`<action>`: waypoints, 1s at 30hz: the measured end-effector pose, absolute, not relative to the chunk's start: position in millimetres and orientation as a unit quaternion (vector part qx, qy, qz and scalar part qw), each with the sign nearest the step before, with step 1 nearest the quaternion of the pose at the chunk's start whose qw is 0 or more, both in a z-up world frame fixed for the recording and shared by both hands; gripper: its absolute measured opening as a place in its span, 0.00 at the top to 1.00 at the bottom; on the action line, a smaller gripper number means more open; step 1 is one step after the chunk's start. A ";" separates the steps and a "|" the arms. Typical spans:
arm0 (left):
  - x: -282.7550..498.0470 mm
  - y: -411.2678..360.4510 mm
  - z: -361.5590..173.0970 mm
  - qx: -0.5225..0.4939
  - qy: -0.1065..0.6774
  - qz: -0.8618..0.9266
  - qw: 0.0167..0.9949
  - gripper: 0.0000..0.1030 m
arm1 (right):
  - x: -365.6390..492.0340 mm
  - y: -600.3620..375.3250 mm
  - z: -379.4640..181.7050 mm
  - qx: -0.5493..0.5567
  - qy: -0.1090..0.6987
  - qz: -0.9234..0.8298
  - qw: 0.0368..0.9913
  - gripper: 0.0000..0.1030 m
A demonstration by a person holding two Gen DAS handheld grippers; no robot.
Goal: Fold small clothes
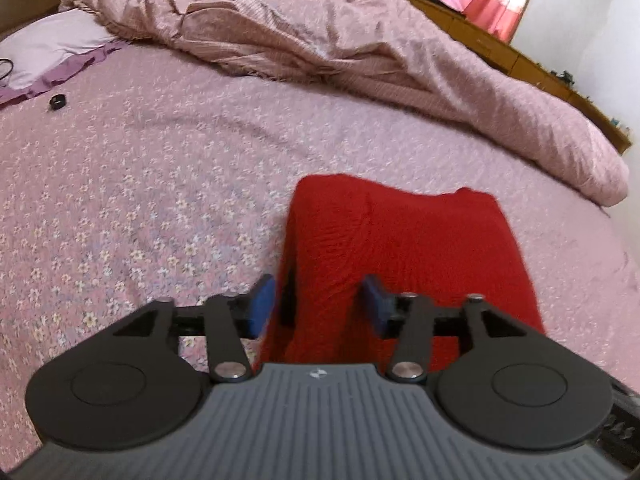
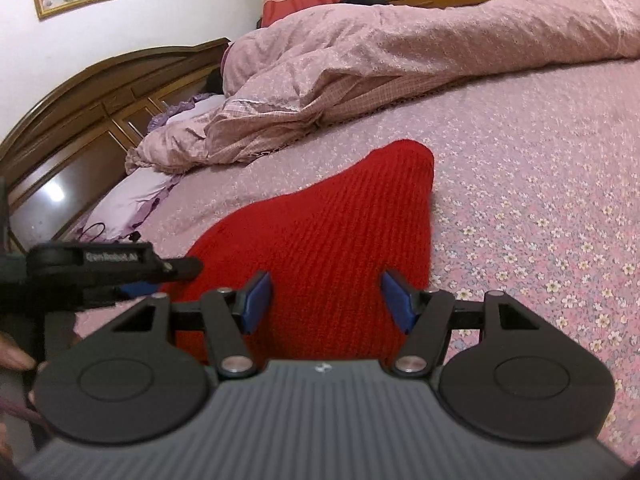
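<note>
A red knit garment (image 1: 400, 248) lies folded on the flowered pink bedspread (image 1: 140, 200). My left gripper (image 1: 318, 305) hangs low over its near left edge, jaws apart; a raised fold of the red cloth sits between the blue pads (image 1: 262, 306), which do not press on it. In the right wrist view the same red garment (image 2: 332, 232) tapers to a rounded far end. My right gripper (image 2: 327, 300) stands open just above its near part, pads clear of the knit. The left gripper (image 2: 188, 269) shows from the side at the garment's left edge.
A bunched pink quilt (image 1: 320, 32) fills the far side of the bed. A lilac pillow (image 1: 48, 48) and a small black object (image 1: 57, 101) lie at far left. The wooden headboard (image 2: 80, 120) is beyond; a hand (image 2: 16, 356) shows at the left edge.
</note>
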State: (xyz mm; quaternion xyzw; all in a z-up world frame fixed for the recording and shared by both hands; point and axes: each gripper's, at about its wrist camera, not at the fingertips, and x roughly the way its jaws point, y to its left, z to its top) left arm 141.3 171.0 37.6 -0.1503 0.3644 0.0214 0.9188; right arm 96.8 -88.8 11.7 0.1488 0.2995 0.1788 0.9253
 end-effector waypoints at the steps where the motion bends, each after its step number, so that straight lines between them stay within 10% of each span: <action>1: 141.1 170.9 36.4 -0.149 0.364 0.025 0.919 0.35 | 97.4 -91.1 10.8 0.156 0.302 0.180 0.923 0.36; 30: 161.2 200.6 6.5 -0.265 0.398 -0.072 0.876 0.21 | 161.9 -158.6 -38.7 0.379 0.392 0.243 0.803 0.14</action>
